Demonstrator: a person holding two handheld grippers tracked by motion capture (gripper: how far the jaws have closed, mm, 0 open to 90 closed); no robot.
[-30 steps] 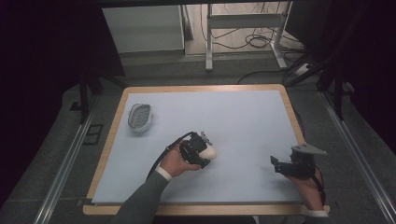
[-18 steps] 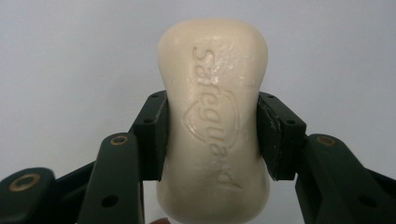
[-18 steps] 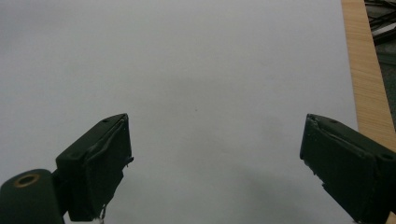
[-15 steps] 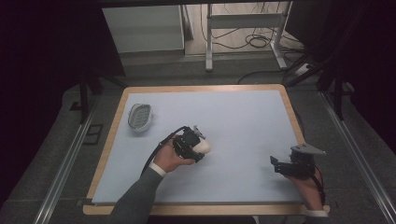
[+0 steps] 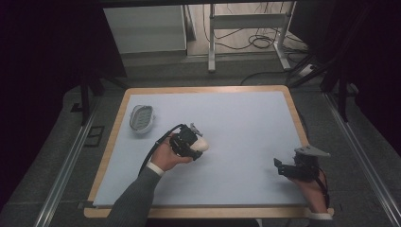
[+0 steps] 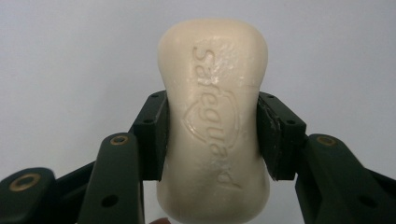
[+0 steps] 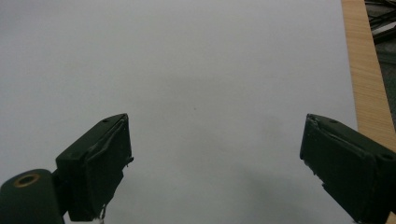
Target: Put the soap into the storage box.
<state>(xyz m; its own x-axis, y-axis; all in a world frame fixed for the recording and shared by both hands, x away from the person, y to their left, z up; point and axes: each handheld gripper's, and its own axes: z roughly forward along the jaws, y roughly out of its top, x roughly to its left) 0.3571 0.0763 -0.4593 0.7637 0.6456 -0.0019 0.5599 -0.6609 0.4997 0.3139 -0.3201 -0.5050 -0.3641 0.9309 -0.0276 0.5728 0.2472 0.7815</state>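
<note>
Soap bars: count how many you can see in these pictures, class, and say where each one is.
1. The soap bar is clamped in the left claw, near the middle of the table; the soap dish at far left looks empty, though its inside is hard to see.

A cream-coloured bar of soap (image 6: 214, 126) is sitting clamped at its narrowed middle between two black pads, filling the centre of the left gripper view. Its rounded ends are sticking out above and below them, and a brand name with a shield outline is showing pressed into its face. In the high view the soap (image 5: 200, 144) is showing left of centre, over the pale mat.
</note>
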